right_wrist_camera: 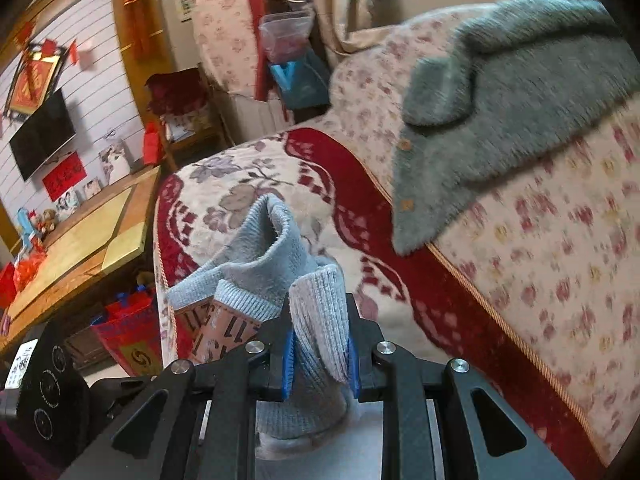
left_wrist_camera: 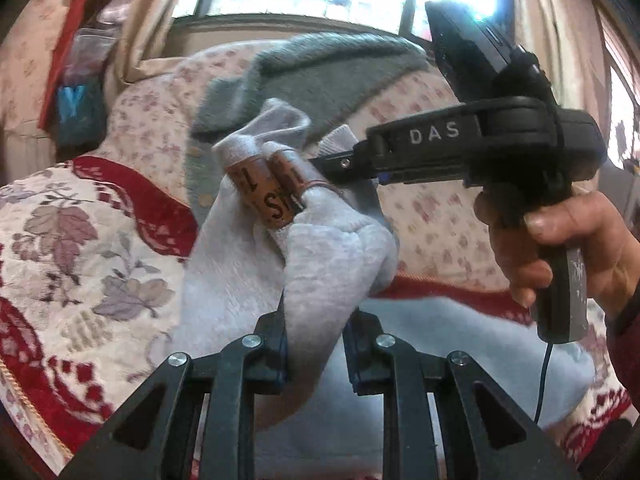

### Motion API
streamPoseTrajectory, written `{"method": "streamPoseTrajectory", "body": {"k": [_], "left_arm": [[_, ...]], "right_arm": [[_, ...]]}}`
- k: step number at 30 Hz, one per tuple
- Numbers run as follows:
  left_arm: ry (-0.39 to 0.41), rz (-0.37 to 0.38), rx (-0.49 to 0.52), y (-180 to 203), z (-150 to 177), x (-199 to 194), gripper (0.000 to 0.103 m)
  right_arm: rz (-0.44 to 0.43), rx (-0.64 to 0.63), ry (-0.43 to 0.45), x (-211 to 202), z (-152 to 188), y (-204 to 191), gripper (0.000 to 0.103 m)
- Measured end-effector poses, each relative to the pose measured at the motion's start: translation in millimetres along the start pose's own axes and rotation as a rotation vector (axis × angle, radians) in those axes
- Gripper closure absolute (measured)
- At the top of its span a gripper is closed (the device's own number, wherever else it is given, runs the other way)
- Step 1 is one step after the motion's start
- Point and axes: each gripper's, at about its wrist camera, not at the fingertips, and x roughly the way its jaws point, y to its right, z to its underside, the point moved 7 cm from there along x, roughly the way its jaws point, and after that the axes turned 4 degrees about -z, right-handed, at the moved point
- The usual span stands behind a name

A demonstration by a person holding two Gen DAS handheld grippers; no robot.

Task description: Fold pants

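The pants [left_wrist_camera: 248, 264] are light grey knit with a brown lettered label [left_wrist_camera: 264, 188] near the ribbed waistband. They hang bunched above the patterned sofa. My left gripper [left_wrist_camera: 316, 336] is shut on a thick fold of the grey fabric. My right gripper [left_wrist_camera: 340, 160] reaches in from the right, held by a hand, and pinches the waistband edge. In the right wrist view the right gripper [right_wrist_camera: 320, 356] is shut on the ribbed waistband [right_wrist_camera: 316, 320], with the label [right_wrist_camera: 216, 328] to its left.
A red and cream floral sofa cover [left_wrist_camera: 80, 248] lies under the pants. A grey fuzzy garment [right_wrist_camera: 520, 100] is draped over the sofa back. A wooden table [right_wrist_camera: 80, 240] and red bags [right_wrist_camera: 128, 332] stand to the left of the sofa.
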Motion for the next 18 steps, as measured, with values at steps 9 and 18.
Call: {"method": "streamPoseTrajectory", "body": {"k": [9,18], "left_arm": [[-0.198,0.097,0.156,60.5,73.5,33.8,0.08],[-0.247,0.243,-0.018,44.4,78.4,11.4,0.01]], "right_arm": [[0.072,0.319,-0.006,-42.8,131.7,87.9,0.073],[0.173,0.486,0.094,-107.4,172.6,105.3,0.042]]}}
